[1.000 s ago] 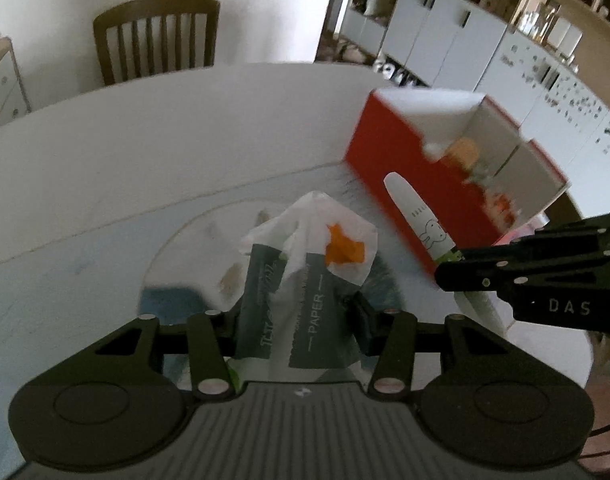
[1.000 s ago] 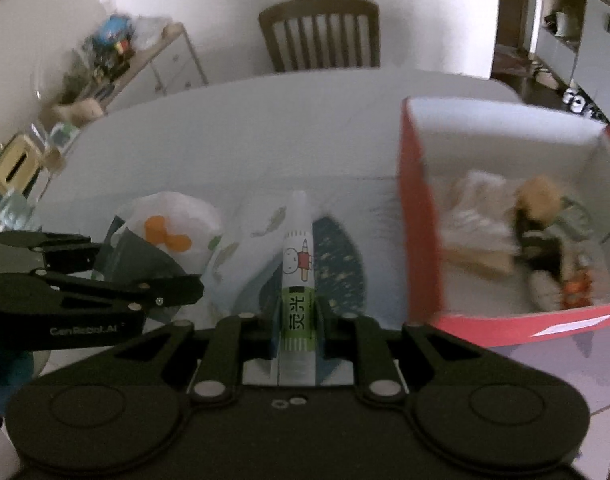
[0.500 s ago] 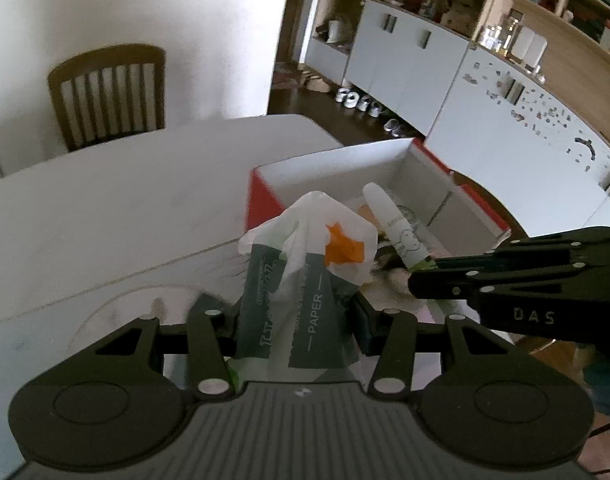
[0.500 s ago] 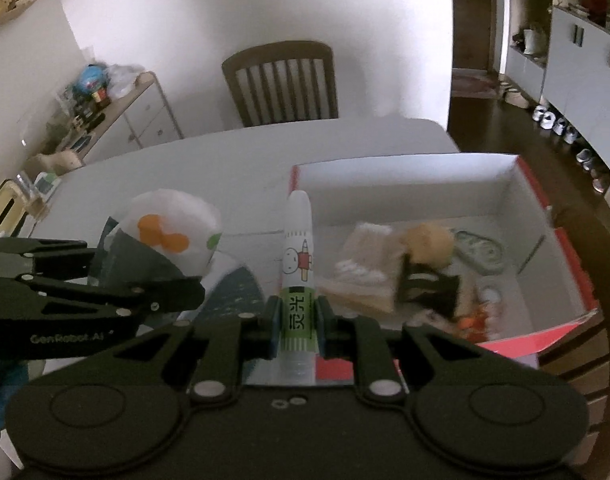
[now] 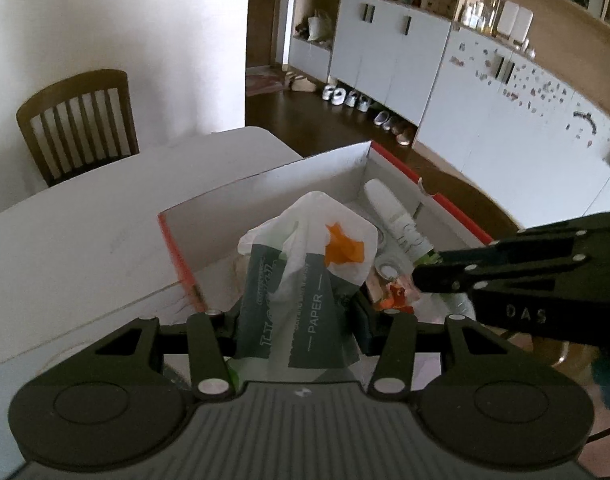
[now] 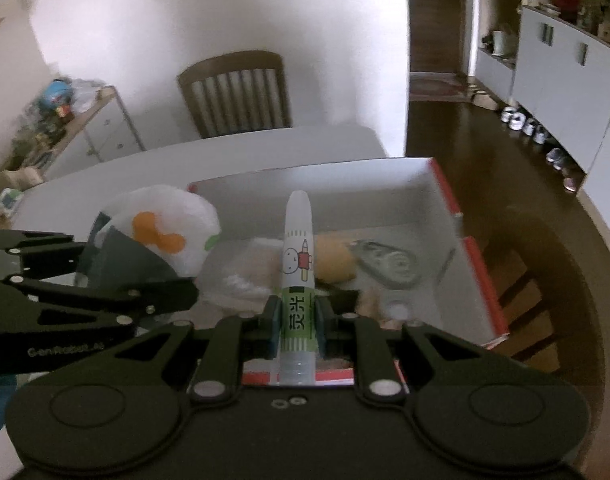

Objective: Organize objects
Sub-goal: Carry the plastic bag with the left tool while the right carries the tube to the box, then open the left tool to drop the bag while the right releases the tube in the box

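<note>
Both claws are hanging over the red box (image 6: 481, 264), the left gripper (image 5: 297, 320) squeezing a soft, light tissue pack (image 5: 305, 272) mid-body, the right gripper (image 6: 297, 320) pinching a stiff, slick glue stick (image 6: 298, 280) low down.

The right hand-held gripper (image 6: 296, 322) squeezes a white glue stick with a green label (image 6: 297, 280) over the open red cardboard box (image 6: 475, 264) on the white counter (image 6: 153, 172).

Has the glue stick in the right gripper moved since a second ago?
Yes. The glue stick in the right gripper went from beside the red box to above its inside.
</note>
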